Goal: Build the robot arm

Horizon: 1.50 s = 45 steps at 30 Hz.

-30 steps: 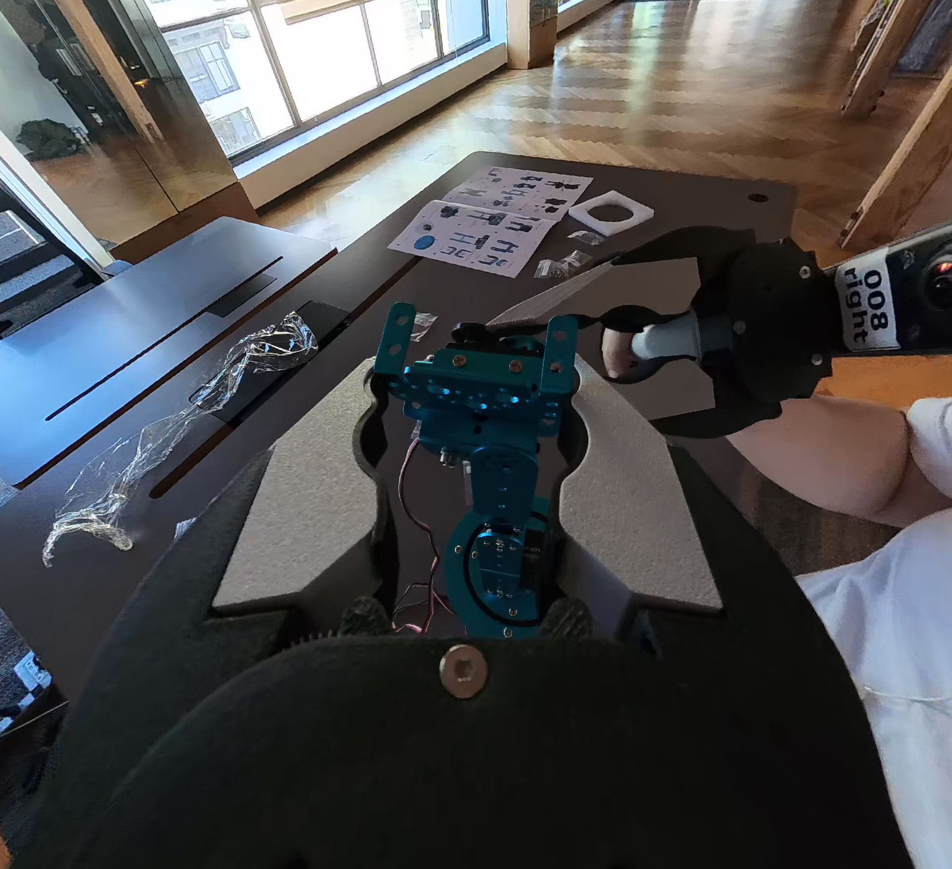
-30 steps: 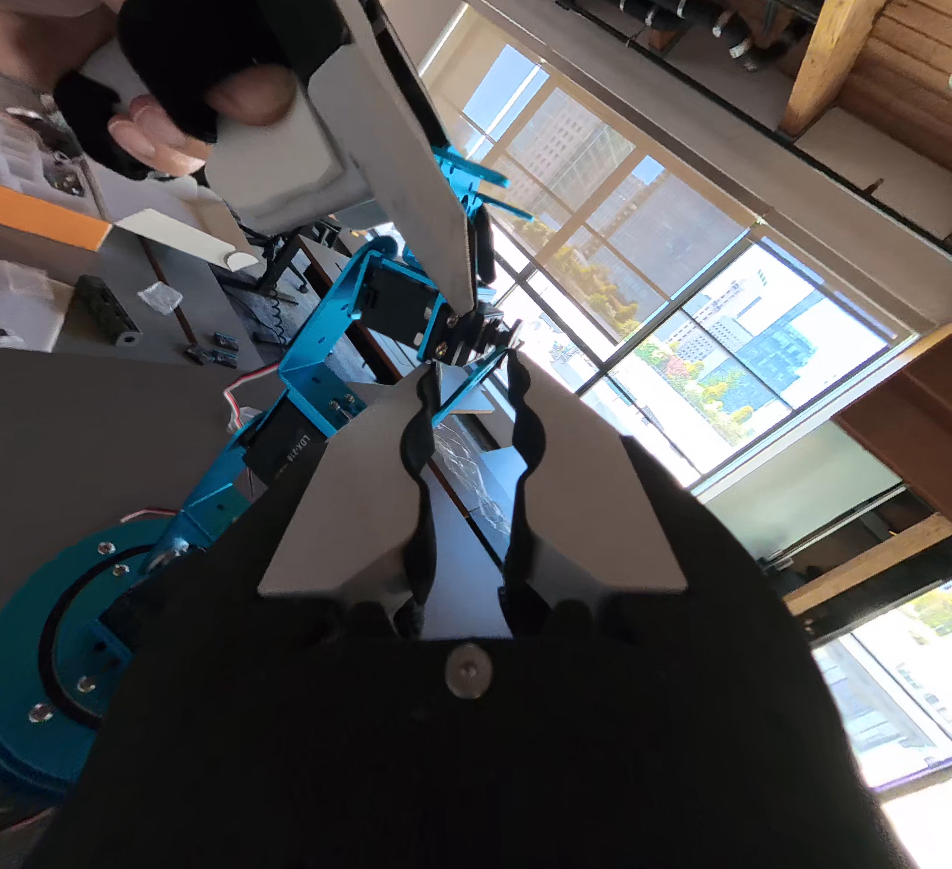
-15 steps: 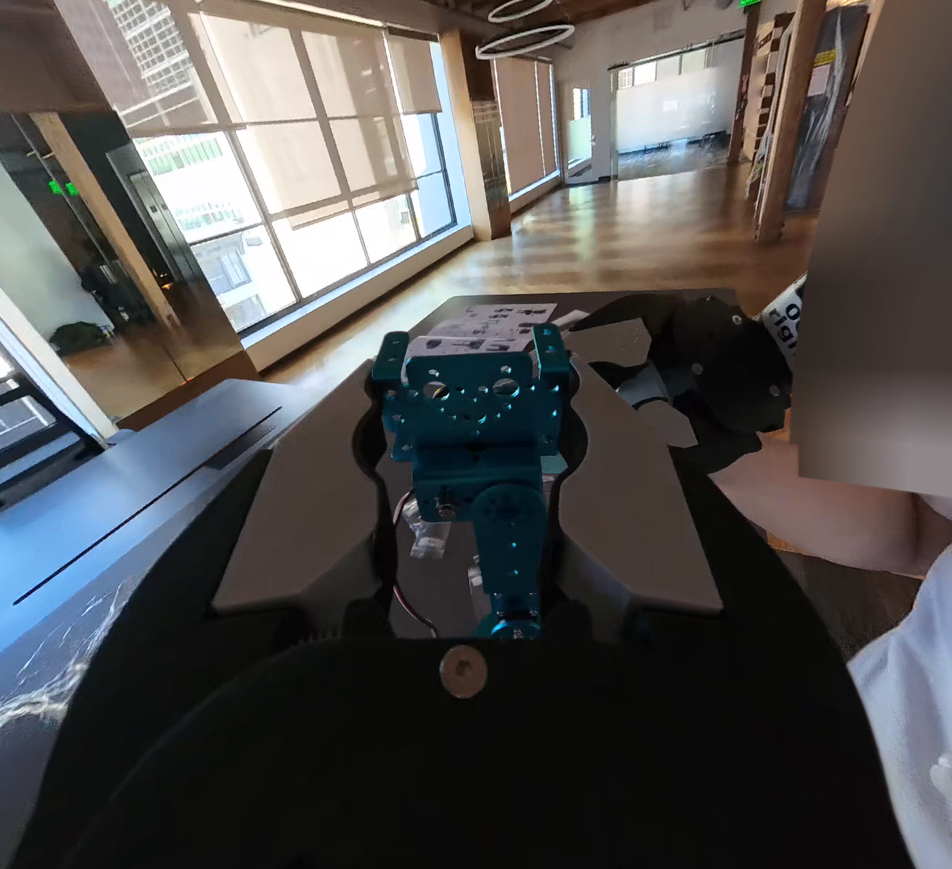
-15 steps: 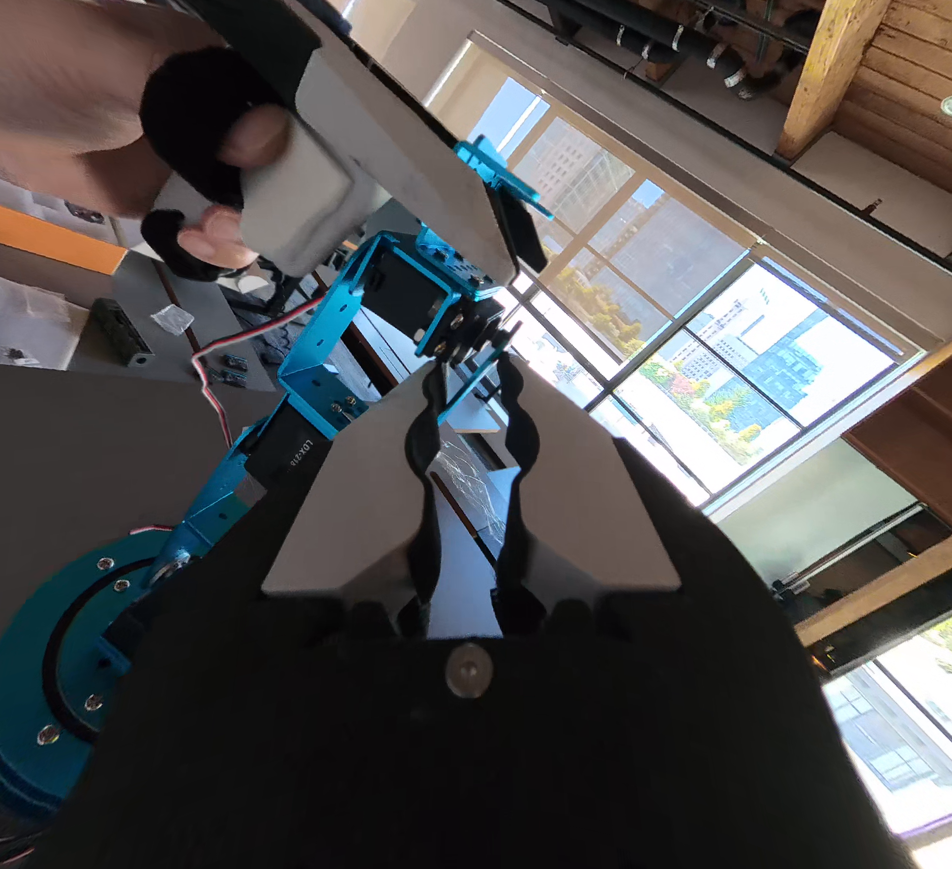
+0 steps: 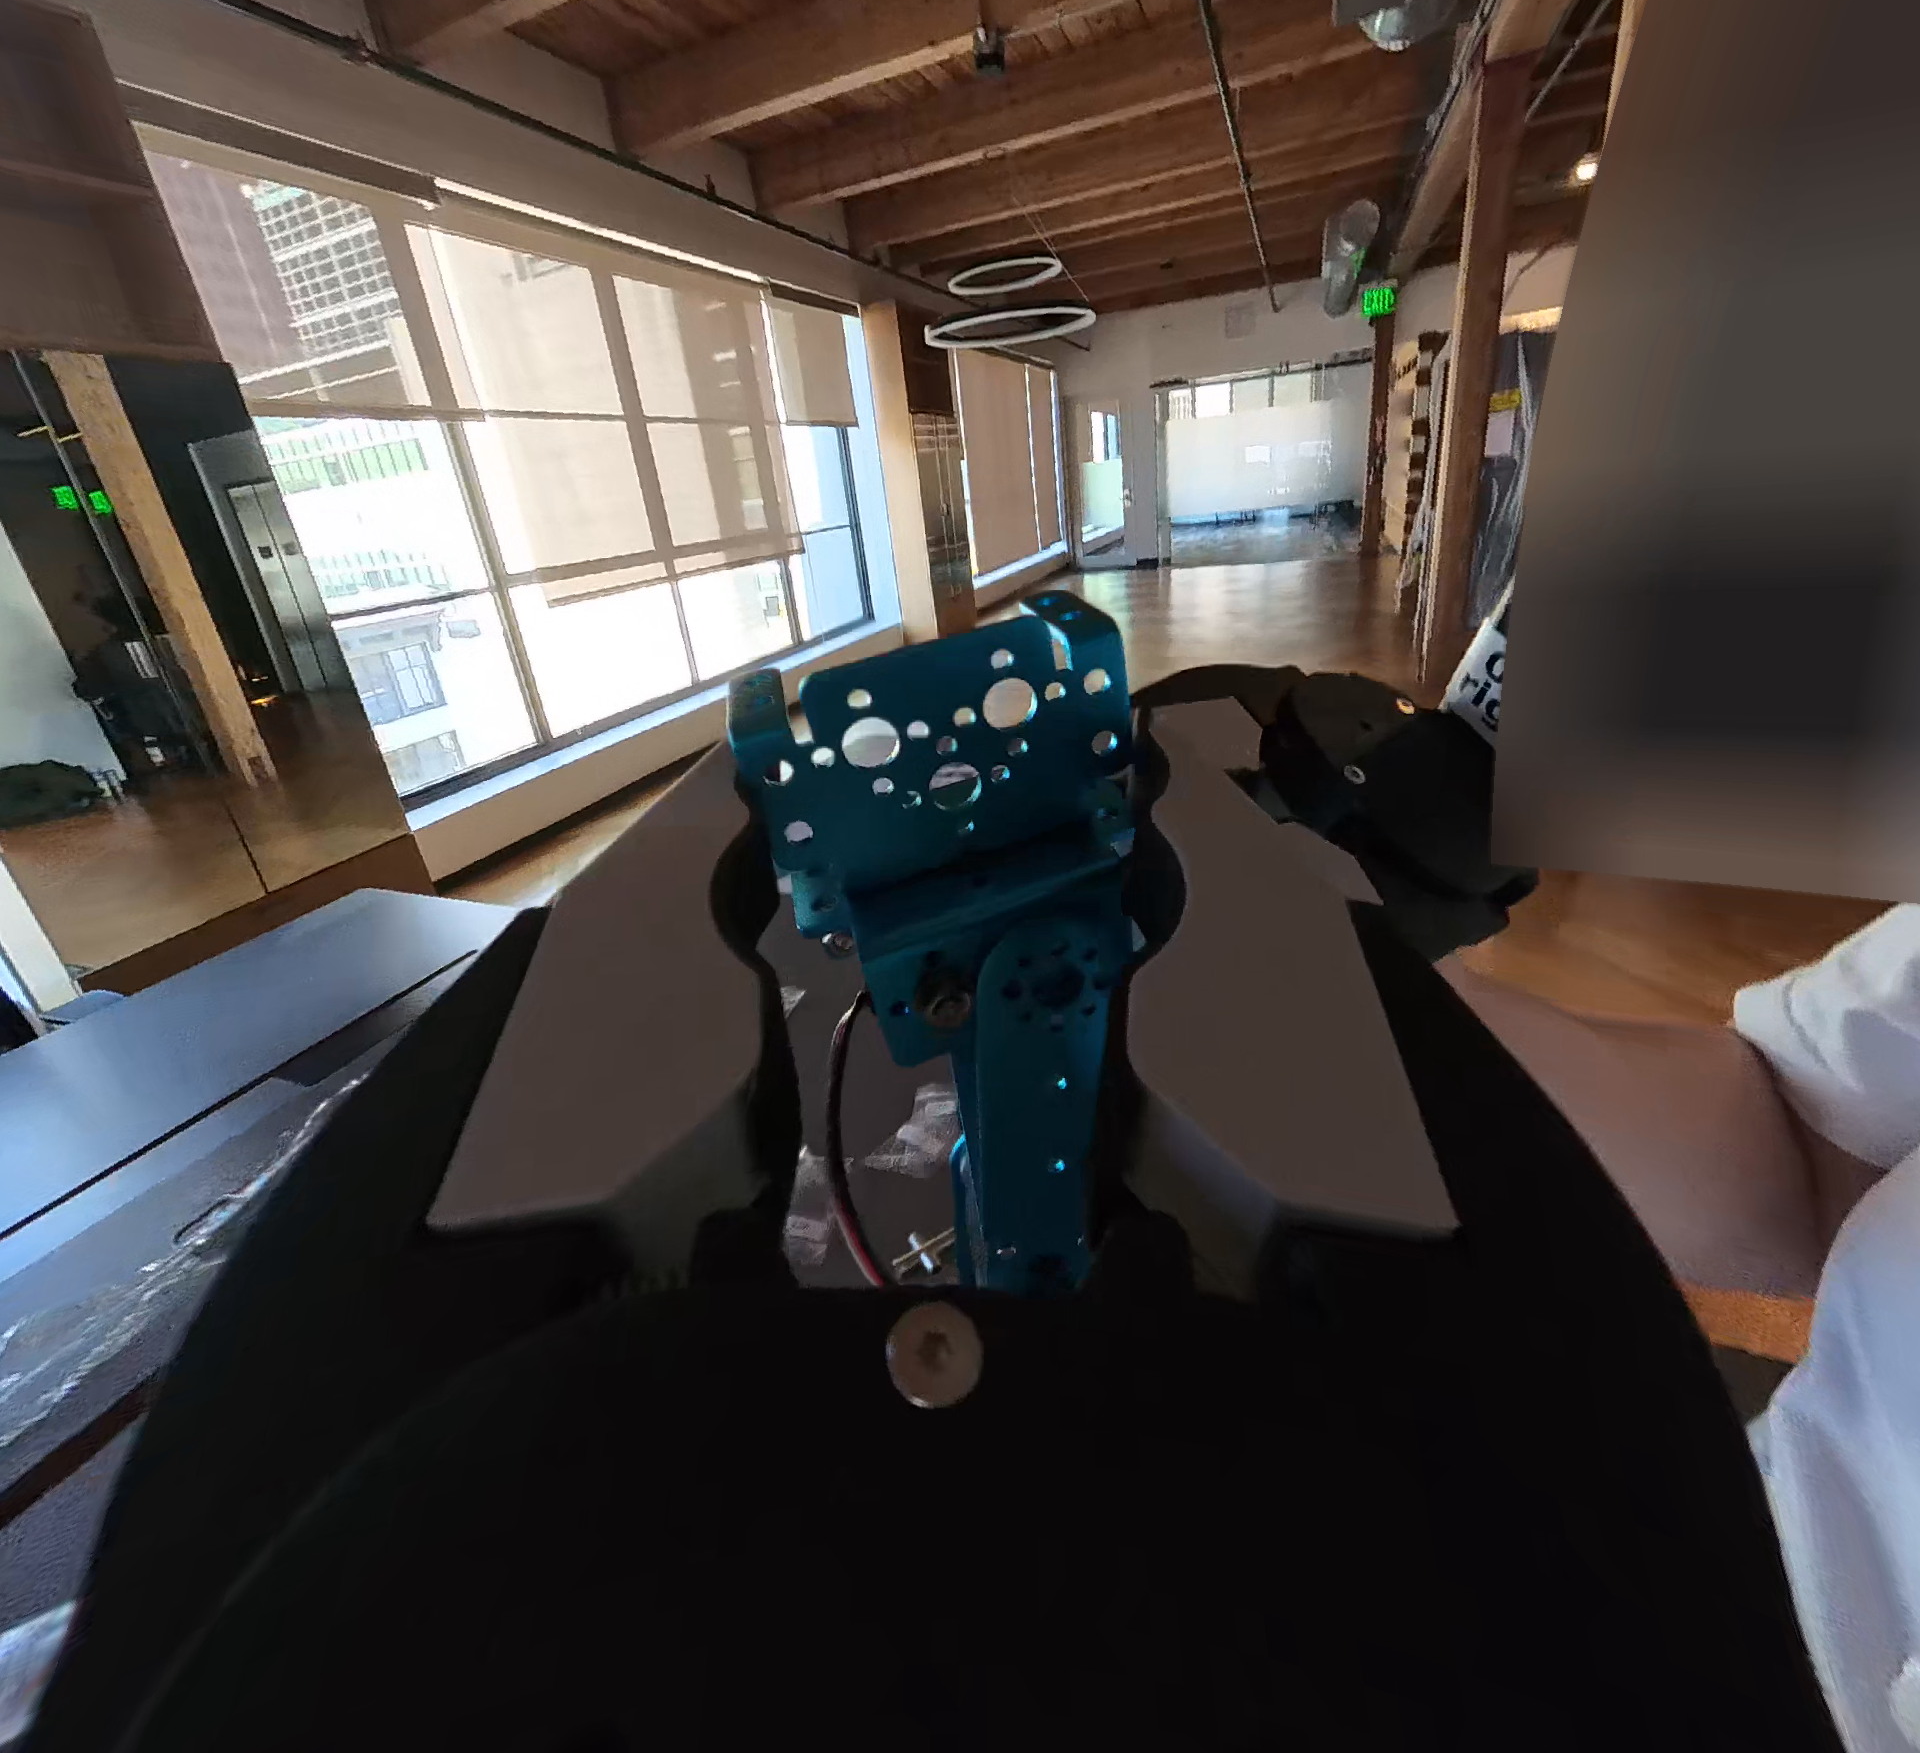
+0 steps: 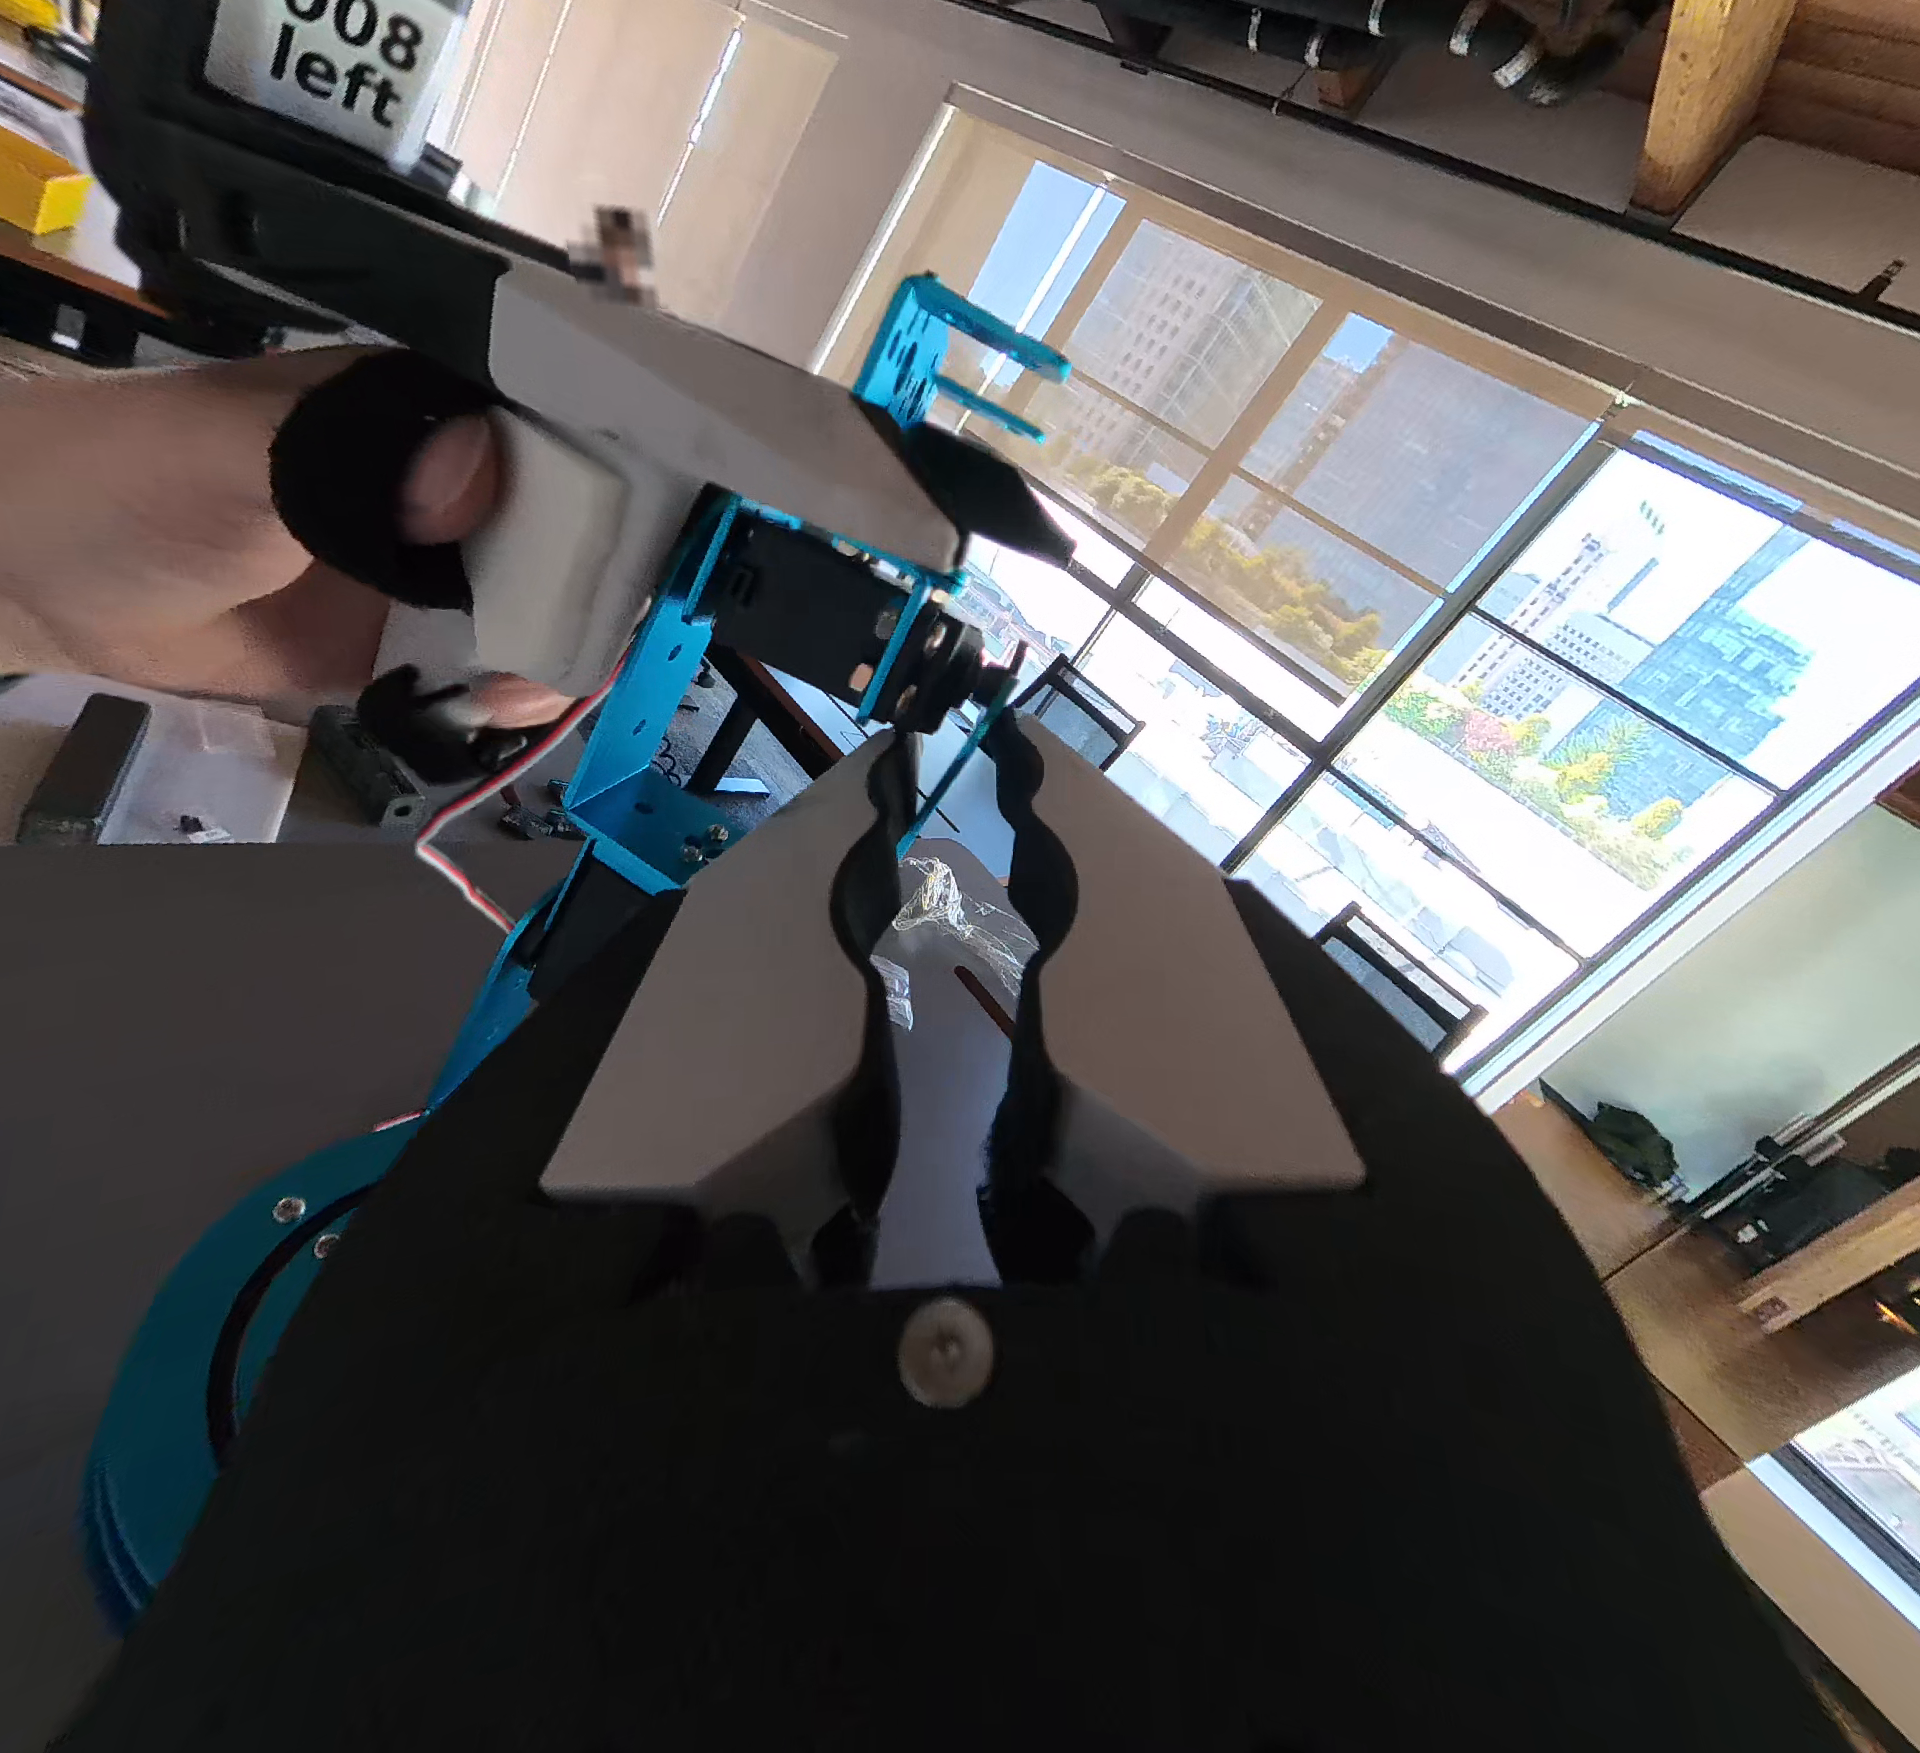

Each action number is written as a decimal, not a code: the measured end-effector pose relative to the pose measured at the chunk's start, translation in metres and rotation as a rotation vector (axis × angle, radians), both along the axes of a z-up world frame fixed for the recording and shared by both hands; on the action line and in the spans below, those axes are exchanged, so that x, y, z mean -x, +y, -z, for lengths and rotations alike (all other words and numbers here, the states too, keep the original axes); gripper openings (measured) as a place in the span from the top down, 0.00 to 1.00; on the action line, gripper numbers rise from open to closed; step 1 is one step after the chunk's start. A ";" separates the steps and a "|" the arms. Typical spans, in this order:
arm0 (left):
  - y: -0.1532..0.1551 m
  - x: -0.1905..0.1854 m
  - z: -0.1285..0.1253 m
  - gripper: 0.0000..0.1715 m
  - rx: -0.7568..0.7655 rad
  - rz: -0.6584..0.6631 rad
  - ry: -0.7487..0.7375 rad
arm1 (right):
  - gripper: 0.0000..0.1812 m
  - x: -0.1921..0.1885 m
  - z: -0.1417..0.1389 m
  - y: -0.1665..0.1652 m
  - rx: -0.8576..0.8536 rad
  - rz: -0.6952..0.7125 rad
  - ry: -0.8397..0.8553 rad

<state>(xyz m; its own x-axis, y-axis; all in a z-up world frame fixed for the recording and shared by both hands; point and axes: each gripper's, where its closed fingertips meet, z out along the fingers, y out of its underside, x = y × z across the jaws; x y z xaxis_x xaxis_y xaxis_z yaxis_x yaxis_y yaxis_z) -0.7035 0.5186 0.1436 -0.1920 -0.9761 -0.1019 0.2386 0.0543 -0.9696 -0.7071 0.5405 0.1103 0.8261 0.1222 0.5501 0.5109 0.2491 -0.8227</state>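
Note:
A small blue metal robot arm (image 5: 961, 830) with black servos stands on a round blue base (image 6: 197, 1308) on a dark table (image 6: 239, 976). My left gripper (image 5: 940, 768) is shut on the arm's upper perforated bracket, one finger on each side. It also shows in the right wrist view (image 6: 790, 456), held by a hand. My right gripper (image 6: 951, 753) is closed on a thin blue side plate next to the black servo horn (image 6: 940, 664). It also shows at the right of the left wrist view (image 5: 1320, 768). A red and white wire (image 6: 468, 872) hangs from the arm.
Crumpled clear plastic (image 6: 961, 903) lies on the table beyond the right gripper's fingers. A grey table (image 5: 208, 1028) stands at the left. A person's forearm (image 5: 1621, 1142) and white sleeve (image 5: 1839, 1028) are at the right. Large windows (image 5: 582, 540) line the far wall. My two grippers' fingertips are within a few centimetres of each other.
The left gripper has tilted upward with the upper bracket, so its view rose from the tabletop to the ceiling. The right gripper has stayed on the joint.

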 end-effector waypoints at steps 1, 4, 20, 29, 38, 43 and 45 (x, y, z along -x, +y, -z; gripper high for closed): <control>0.000 0.000 -0.001 0.61 0.016 -0.003 -0.021 | 0.92 0.000 0.000 0.000 0.001 0.005 0.004; 0.000 0.000 -0.001 0.60 0.026 -0.028 -0.057 | 0.93 0.000 0.000 0.000 0.002 0.016 0.015; 0.001 -0.001 0.006 0.59 -0.001 -0.062 0.049 | 0.93 -0.003 0.002 -0.002 0.030 0.009 0.067; 0.000 -0.002 0.010 0.60 -0.014 -0.065 0.117 | 0.93 -0.004 0.004 -0.002 0.065 -0.024 0.130; 0.000 -0.004 0.015 0.60 -0.061 -0.080 0.146 | 0.89 -0.008 0.009 -0.011 0.144 -0.044 0.140; 0.001 -0.003 0.014 0.59 -0.052 -0.079 0.135 | 0.89 -0.011 -0.002 -0.022 0.190 -0.140 0.297; 0.000 -0.005 0.017 0.60 -0.057 -0.077 0.146 | 0.90 -0.009 -0.008 -0.026 0.203 -0.193 0.362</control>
